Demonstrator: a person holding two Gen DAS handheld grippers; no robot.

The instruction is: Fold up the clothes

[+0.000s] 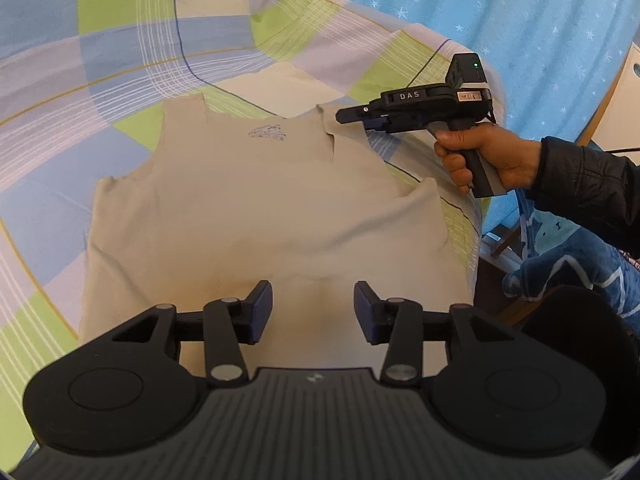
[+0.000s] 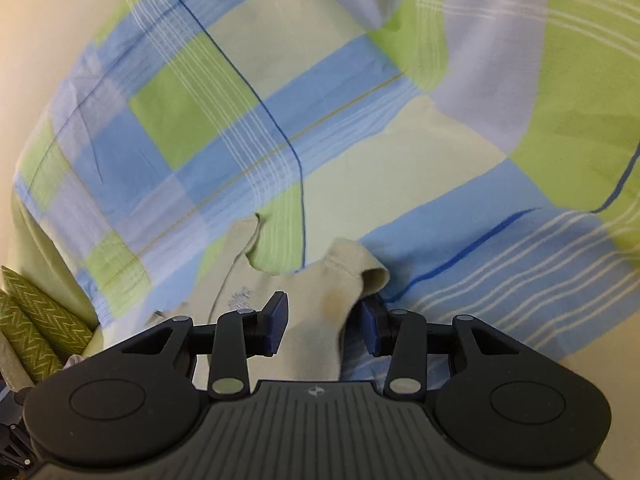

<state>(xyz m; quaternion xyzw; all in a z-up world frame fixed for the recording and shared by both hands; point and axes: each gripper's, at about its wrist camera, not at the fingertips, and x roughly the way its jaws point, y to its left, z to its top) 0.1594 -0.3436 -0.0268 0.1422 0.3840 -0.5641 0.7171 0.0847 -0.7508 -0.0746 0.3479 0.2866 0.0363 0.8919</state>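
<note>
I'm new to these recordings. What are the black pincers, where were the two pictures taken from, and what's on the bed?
Each hand holds a two-fingered gripper with a camera looking along its fingers. The left camera shows the left gripper, open above the hem of a beige sleeveless top spread on a checked bedsheet. It also shows the right hand holding the right gripper at a shoulder strap. The right camera sees that strap between open jaws, not yet pinched.
</note>
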